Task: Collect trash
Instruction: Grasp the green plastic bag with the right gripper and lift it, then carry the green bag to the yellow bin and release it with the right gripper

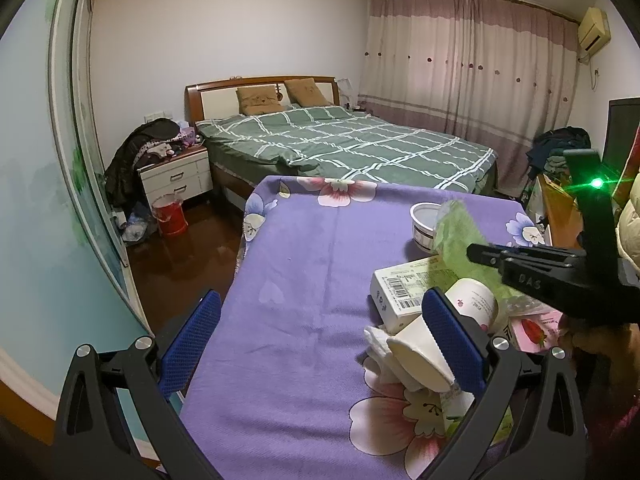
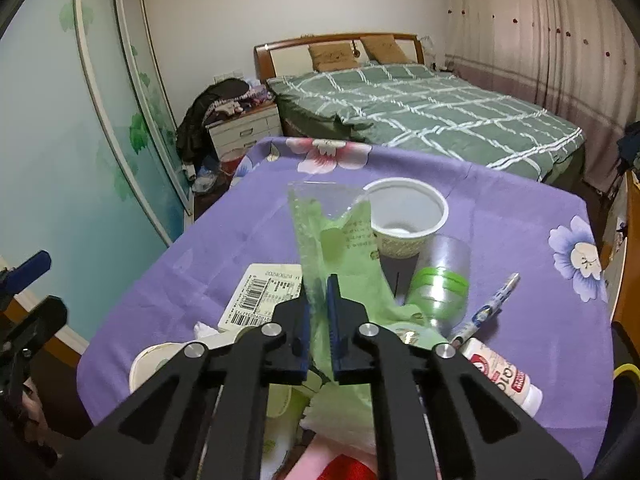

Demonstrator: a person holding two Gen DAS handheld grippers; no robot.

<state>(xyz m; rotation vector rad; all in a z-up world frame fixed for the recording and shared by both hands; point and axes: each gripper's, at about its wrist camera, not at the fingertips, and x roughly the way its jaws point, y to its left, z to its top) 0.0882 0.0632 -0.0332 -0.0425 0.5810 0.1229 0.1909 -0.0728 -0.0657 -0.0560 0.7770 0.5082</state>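
Trash lies on a table under a purple flowered cloth [image 1: 304,264]. My right gripper [image 2: 319,296] is shut on a green plastic wrapper [image 2: 340,236] and holds it upright above the pile; the wrapper also shows in the left wrist view [image 1: 456,236]. My left gripper [image 1: 320,320] is open and empty over the cloth, its right finger [image 1: 452,336] beside a tipped white paper cup [image 1: 420,356]. A white barcode box [image 2: 260,296], a white bowl [image 2: 406,216], a clear green-labelled cup [image 2: 440,280], a pen [image 2: 488,304] and a white tube [image 2: 500,376] lie nearby.
A bed with a green checked cover [image 1: 352,144] stands behind the table. A white nightstand [image 1: 176,176] piled with clothes and a red bucket [image 1: 170,216] are at the left. A sliding wardrobe [image 1: 60,184] lines the left wall. A pink strawberry box [image 1: 532,330] lies at the right.
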